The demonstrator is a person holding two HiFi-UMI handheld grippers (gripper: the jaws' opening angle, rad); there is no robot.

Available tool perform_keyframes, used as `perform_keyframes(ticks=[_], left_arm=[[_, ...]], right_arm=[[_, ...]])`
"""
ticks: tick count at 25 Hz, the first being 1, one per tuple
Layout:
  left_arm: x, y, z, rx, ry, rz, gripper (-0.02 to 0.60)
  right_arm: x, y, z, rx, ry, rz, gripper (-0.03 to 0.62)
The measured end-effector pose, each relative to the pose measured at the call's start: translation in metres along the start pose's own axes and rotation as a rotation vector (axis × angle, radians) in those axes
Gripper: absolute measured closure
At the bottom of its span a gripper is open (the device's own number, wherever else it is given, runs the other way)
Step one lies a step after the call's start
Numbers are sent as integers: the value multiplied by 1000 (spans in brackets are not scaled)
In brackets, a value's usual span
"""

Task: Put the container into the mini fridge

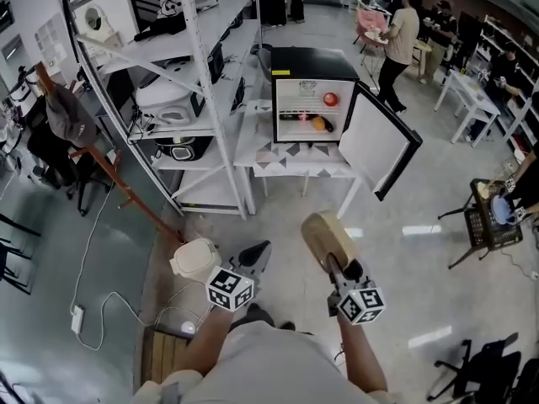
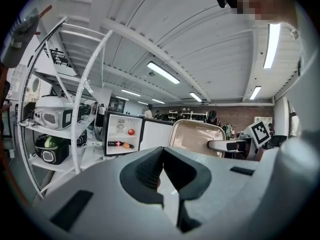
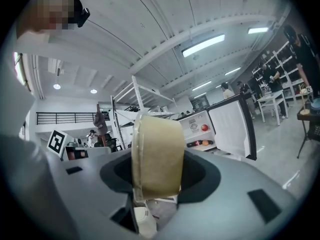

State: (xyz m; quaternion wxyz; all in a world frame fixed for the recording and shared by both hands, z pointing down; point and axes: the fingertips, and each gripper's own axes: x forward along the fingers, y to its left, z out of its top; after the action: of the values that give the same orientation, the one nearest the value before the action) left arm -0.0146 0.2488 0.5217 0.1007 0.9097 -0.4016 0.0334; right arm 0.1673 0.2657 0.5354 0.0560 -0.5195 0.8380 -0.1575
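A black mini fridge [image 1: 307, 99] stands on a low white table, its door [image 1: 379, 141] swung open to the right. On its shelves lie a red ball, an orange item and a dark bottle. My right gripper [image 1: 337, 263] is shut on a tan lidded container [image 1: 327, 238], held on edge well short of the fridge. In the right gripper view the container [image 3: 156, 156] fills the gap between the jaws of the right gripper [image 3: 157, 176]. My left gripper [image 1: 257, 255] hangs beside it, shut and holding nothing; its pads meet in the left gripper view [image 2: 162, 168], where the container [image 2: 195, 139] shows to the right.
White metal shelving [image 1: 181, 99] with rice cookers stands left of the fridge. A white appliance [image 1: 195, 257] and a wooden pallet [image 1: 164, 352] lie on the floor near my left side. A black stand [image 1: 493, 217] sits at the right. People stand at the back right.
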Motion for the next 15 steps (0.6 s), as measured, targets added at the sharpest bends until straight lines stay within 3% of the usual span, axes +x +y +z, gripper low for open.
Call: perform_keyframes(ticks=[6,15], left_arm=[[12,12,-1,-14,4,-7,578],[59,69,-1,-44,15,-44,577]], right_arm=[[14,-4,-3,-6,16,2,384],[80,-16,1,-13,36,-30,384]])
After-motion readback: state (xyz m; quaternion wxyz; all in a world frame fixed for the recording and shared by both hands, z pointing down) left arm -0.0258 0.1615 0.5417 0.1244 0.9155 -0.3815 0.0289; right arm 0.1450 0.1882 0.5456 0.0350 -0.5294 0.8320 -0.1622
